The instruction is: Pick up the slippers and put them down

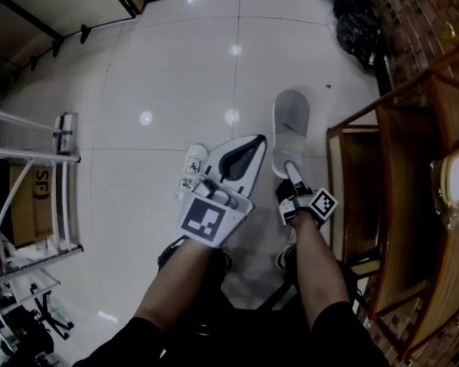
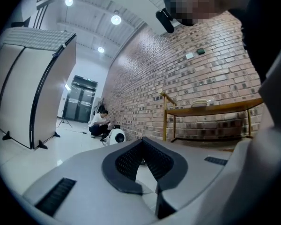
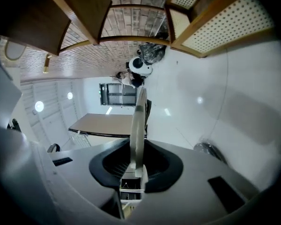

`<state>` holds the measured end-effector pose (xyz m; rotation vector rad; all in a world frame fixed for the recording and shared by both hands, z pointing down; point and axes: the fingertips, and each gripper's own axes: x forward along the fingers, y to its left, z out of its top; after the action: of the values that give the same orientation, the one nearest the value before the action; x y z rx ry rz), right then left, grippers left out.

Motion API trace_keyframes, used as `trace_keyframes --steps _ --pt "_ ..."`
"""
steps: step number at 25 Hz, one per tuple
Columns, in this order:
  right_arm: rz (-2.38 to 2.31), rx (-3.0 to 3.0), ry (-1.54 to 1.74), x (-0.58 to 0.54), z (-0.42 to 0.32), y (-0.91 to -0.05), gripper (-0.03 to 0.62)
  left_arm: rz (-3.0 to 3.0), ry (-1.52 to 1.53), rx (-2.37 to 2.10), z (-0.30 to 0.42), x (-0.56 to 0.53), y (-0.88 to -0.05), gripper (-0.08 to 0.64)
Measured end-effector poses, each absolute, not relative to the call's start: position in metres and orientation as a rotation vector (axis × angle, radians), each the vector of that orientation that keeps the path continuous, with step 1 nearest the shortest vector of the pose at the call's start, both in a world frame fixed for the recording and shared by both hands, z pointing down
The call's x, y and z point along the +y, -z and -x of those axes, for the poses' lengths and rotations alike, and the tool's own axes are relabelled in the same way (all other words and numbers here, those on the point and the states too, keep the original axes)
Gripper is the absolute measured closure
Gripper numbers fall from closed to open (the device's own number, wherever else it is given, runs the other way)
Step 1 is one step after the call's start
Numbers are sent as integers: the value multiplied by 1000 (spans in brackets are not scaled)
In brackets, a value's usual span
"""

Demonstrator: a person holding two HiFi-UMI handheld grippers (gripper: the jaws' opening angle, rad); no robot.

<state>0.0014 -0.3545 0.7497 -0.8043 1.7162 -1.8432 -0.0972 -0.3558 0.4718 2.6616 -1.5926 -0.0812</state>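
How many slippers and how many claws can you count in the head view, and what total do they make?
Slippers: 2, the grey slipper held in the right claw and the white slipper beside the left claw
Claws: 2
Total: 4

Left fingers (image 2: pixel 124 165) together; right fingers (image 3: pixel 157 165) clamped
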Motion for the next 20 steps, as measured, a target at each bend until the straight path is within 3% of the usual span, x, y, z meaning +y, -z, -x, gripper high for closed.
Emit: trace_keyframes --steps 11,20 --pt "948 1652 2069 -305 -5 -901 520 -2545 38 -1721 118 -391 -539 555" --pt "953 1598 2104 -291 7 -930 518 -2480 69 -1695 119 -396 -551 555"
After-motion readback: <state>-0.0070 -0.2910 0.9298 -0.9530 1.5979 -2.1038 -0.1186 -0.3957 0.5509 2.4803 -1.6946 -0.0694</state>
